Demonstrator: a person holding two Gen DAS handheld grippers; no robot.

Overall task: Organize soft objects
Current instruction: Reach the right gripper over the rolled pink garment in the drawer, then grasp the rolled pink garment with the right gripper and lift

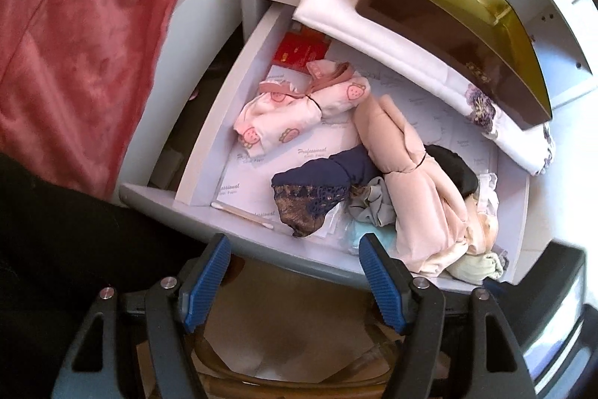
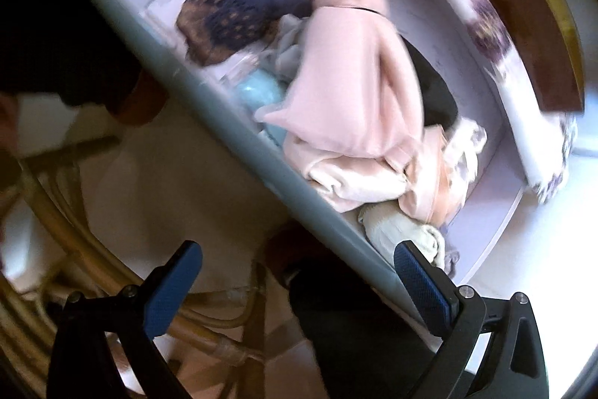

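Here, the left gripper (image 1: 295, 281) hangs just in front of the near wall of the open pale grey drawer (image 1: 209, 122), its blue-padded jaws spread wide with nothing between them. The right gripper (image 2: 299, 287) is likewise wide open and empty, straddling the drawer's near edge, with its right fingertip close to a rolled pale green cloth (image 2: 403, 230) in the near right corner (this view is blurred).

Inside the drawer, just beyond the left gripper, lies a navy garment with brown lace trim (image 1: 314, 193), touching a thin white cotton swab (image 1: 243, 214) on its left. To the right, a long peach-pink fabric bundle (image 1: 415, 197) runs from near to far, partly covering a black cloth (image 1: 456, 171). Farther left sits a tied pink bundle printed with little bears (image 1: 295, 107), and behind it a small red packet (image 1: 302, 49). A white floral-edged cloth (image 1: 377, 36) drapes over the drawer's far side.
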